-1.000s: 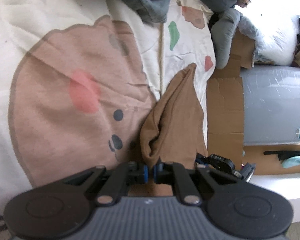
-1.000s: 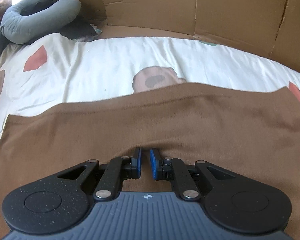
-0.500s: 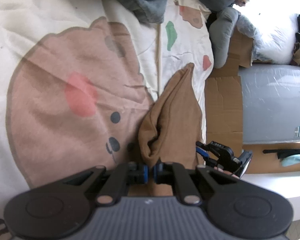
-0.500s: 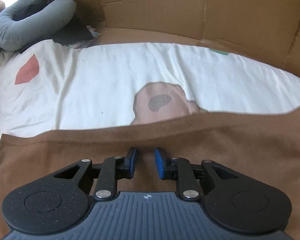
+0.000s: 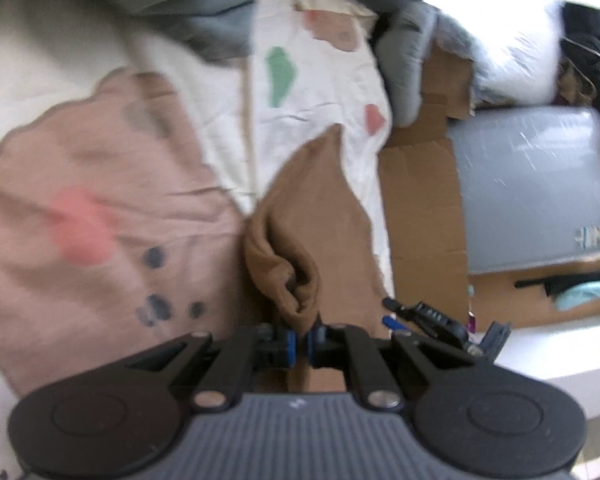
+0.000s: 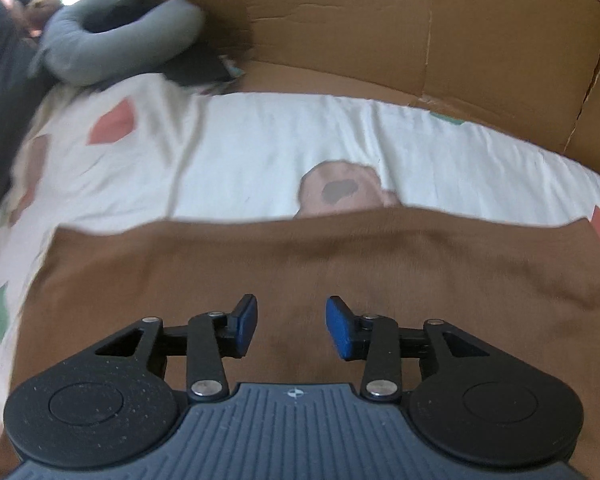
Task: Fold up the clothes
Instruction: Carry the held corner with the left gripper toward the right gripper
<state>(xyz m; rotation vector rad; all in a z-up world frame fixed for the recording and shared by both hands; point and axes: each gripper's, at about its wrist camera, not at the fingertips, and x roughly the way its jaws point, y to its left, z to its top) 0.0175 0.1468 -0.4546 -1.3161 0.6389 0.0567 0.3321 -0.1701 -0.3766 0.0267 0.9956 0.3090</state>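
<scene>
A brown garment (image 6: 320, 280) is laid across a bed covered by a cream printed sheet (image 6: 260, 152), so that a soft, flat surface is given for the folding. In the left wrist view the left tool (image 5: 299, 346) is seen pinched together on a bunched edge of the same garment (image 5: 300, 248), the blue pads nearly meeting with cloth between them; that end is thereby kept gathered and under control, probably so that the fold line is not lost while the other end is let go. In the right wrist view the right tool (image 6: 291, 330) is held with its fingers well apart, nothing between them, just above the flat spread of brown cloth; it is judged that this end has been set down and that a fresh grip is to be chosen. Cardboard panels (image 6: 420, 32) are stood along the far edge of the bed, and a grey neck pillow (image 6: 112, 48) is left at the corner, well apart from the garment.
</scene>
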